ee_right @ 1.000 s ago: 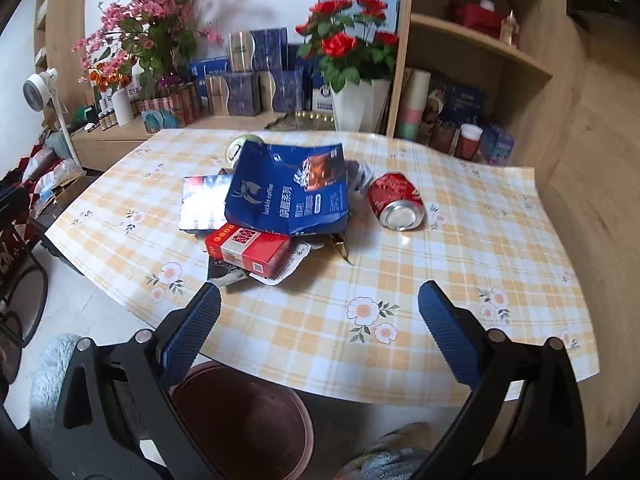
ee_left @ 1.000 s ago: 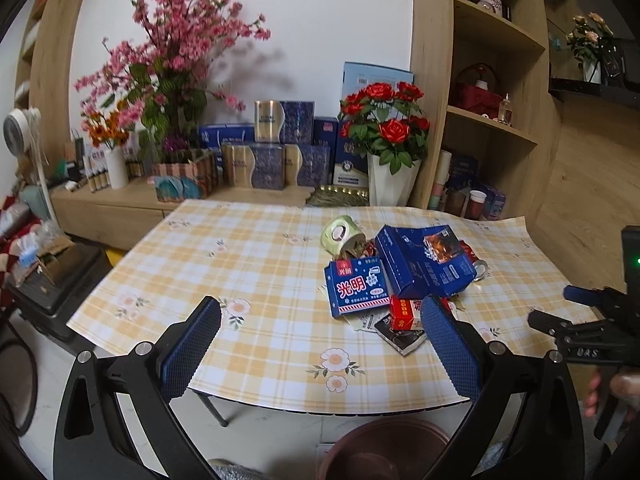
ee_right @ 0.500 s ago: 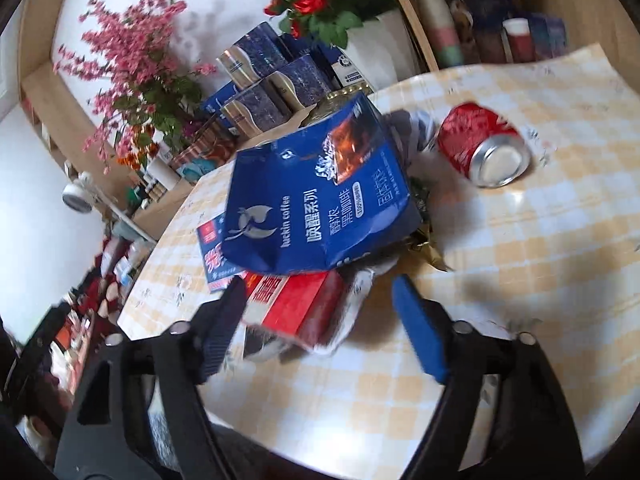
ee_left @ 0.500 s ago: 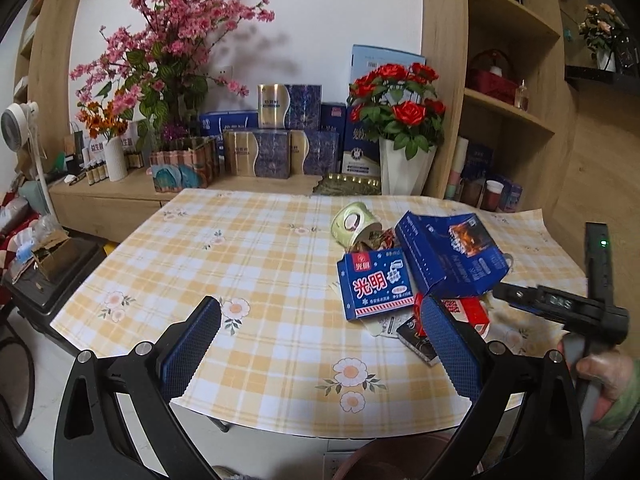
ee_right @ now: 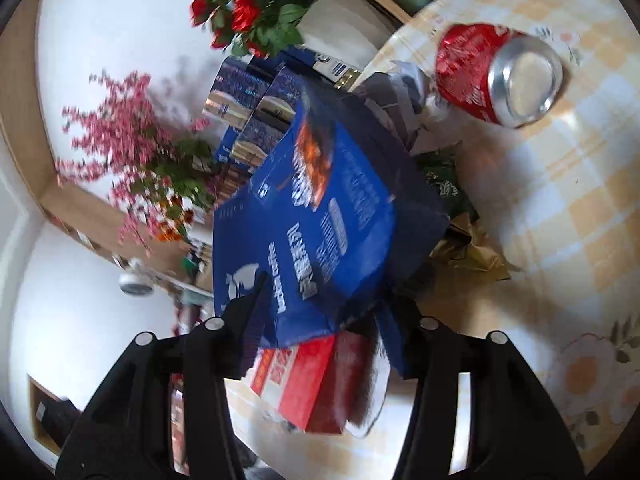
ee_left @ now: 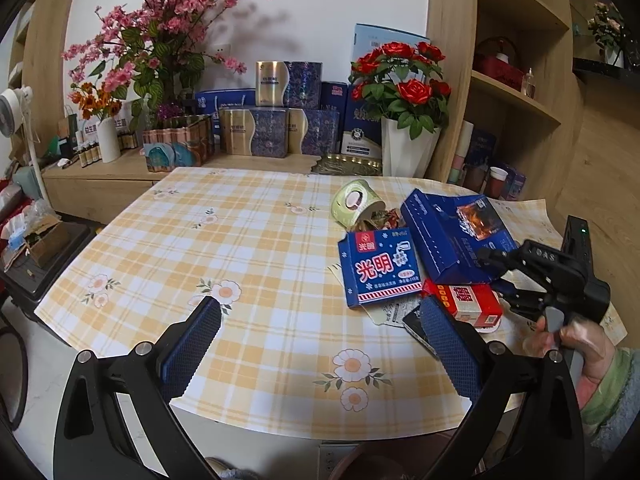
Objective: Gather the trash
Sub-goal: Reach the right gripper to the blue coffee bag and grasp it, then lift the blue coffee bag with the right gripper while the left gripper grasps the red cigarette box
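A pile of trash lies on the checked table (ee_left: 200,240): a blue coffee box (ee_left: 452,240), a red cigarette pack (ee_left: 468,300) under it, a blue-and-white carton (ee_left: 380,268) and a pale green tape roll (ee_left: 356,202). My right gripper (ee_right: 320,312), rolled on its side, is closing around the near corner of the blue coffee box (ee_right: 320,220); I cannot see the pads pressing on it. The red pack (ee_right: 316,380) sits just below. A crushed red can (ee_right: 496,76) lies beyond. My left gripper (ee_left: 320,312) hovers open over the table's front edge, holding nothing.
A white vase of red roses (ee_left: 404,152) and stacked gift boxes (ee_left: 280,128) stand behind the table. Wooden shelves (ee_left: 516,96) rise at the right. A brown bin rim (ee_left: 384,460) shows below the table's front edge. Crumpled gold wrappers (ee_right: 468,248) lie beside the coffee box.
The right gripper has dropped toward the pile, rolled onto its side and narrowed from wide open around the blue coffee box. The left gripper has sunk and come a little nearer the table.
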The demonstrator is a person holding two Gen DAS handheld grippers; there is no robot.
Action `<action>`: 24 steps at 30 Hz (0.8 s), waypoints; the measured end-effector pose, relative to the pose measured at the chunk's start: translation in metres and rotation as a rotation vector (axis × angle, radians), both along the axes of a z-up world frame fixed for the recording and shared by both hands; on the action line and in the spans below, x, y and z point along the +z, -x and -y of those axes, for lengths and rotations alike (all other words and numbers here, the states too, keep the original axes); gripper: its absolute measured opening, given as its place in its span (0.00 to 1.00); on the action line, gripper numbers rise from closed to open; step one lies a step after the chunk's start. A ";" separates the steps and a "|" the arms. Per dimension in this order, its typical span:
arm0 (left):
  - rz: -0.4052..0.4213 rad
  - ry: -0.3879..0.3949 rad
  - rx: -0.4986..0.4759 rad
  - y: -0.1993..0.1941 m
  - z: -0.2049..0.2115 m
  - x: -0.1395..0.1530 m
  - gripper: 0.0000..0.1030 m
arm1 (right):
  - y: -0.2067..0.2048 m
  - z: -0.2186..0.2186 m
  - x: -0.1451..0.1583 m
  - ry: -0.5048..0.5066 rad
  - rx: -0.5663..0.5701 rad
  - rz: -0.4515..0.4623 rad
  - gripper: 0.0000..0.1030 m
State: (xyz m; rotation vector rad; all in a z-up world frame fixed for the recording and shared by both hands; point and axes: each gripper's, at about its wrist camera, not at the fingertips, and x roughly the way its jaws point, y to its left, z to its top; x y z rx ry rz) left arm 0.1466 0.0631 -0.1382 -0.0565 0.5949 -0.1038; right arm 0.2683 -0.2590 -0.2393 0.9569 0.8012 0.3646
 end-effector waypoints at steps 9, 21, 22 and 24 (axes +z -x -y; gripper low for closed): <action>-0.011 0.024 -0.114 -0.001 0.022 -0.002 0.84 | 0.018 0.000 0.072 -0.017 -0.030 0.158 0.19; -0.119 0.154 -0.210 -0.016 0.049 -0.010 0.84 | 0.073 0.028 0.142 0.486 -0.063 0.320 0.19; -0.127 0.149 -0.221 -0.018 0.055 -0.012 0.84 | 0.079 0.034 0.137 0.512 -0.068 0.309 0.19; -0.142 0.134 -0.255 -0.023 0.069 -0.015 0.84 | 0.090 0.045 0.136 0.592 -0.084 0.284 0.19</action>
